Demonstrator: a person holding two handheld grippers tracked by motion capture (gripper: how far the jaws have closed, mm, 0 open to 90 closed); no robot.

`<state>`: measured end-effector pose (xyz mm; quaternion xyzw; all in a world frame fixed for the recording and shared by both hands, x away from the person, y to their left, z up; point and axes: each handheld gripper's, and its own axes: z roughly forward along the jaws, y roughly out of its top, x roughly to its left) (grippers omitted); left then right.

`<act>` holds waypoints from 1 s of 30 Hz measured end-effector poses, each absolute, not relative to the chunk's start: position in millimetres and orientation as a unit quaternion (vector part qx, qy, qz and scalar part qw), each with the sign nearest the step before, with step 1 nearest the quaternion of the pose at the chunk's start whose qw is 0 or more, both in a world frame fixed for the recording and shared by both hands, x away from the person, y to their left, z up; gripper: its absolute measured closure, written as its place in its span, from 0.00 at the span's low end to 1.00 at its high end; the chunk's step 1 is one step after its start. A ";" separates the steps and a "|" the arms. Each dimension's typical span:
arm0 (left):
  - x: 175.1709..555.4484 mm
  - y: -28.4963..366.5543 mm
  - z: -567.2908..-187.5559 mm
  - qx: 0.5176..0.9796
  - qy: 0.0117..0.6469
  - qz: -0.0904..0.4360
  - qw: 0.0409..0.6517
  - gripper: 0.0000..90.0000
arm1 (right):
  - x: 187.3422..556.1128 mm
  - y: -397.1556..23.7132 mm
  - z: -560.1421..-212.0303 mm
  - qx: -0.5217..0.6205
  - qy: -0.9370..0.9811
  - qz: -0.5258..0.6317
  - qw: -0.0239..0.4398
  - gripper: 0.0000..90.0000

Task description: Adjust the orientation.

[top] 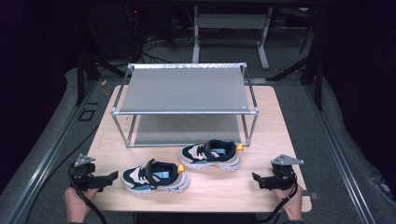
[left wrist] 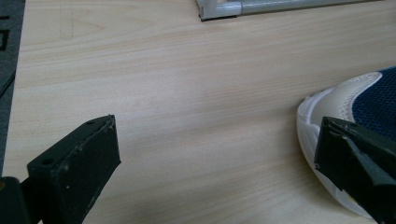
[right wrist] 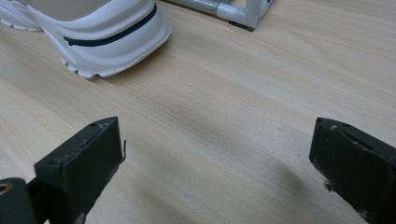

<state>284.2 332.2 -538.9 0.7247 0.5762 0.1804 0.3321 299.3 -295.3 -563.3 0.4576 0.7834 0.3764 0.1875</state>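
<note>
Two shoes on the surface (top: 107, 140), both lying on their soles, toes toward 9 o'clock, orange heel tabs toward 3. Near shoe (top: 155, 176) sits at about 7 o'clock from the surface's middle; far shoe (top: 211, 155) at about 5 o'clock, just in front of the rack (top: 184, 88). Rack is a two-tier tube frame at 12 o'clock; both shelves bare.

Left claw (top: 111, 178) — jaws wide apart, holding nothing. It rests low at the 8 o'clock corner, pointing toward 3, with the near shoe's toe just beside its tip. In the left gripper view the toe (left wrist: 336, 100) shows past the right-hand jaw, not between the jaws; a rack foot (left wrist: 219, 9) shows at the top.

Right claw (top: 256, 179) — jaws also wide, empty. It sits at the 4 o'clock corner, pointing toward 9. In the right gripper view the far shoe's heel sole (right wrist: 107, 37) lies ahead and to the left, well apart from the jaws, bare wood between.

Judgement: the work looks like shelving the pair, and the step in hand is the approach — neither shoe gripped yet.

Next move calls for:
- left claw shifting sideways so the toe falls between the jaws, or coming over the collar for a firmer hold;
- right claw advancing toward the far shoe's heel;
- closing only once the jaws straddle the shoe.
</note>
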 end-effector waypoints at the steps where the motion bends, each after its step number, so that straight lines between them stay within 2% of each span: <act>1: 284.0 331.8 -538.0 0.725 0.576 0.179 0.333 0.00 | 299.4 -295.3 -563.3 0.457 0.784 0.375 0.188 0.02; 18: 281.0 320.0 -505.9 0.745 0.555 0.146 0.341 0.00 | 300.2 -294.6 -564.1 0.459 0.782 0.376 0.188 0.04; 30: 290.9 288.8 -479.6 0.780 0.518 0.111 0.333 0.00 | 300.1 -294.1 -564.3 0.454 0.786 0.374 0.191 0.06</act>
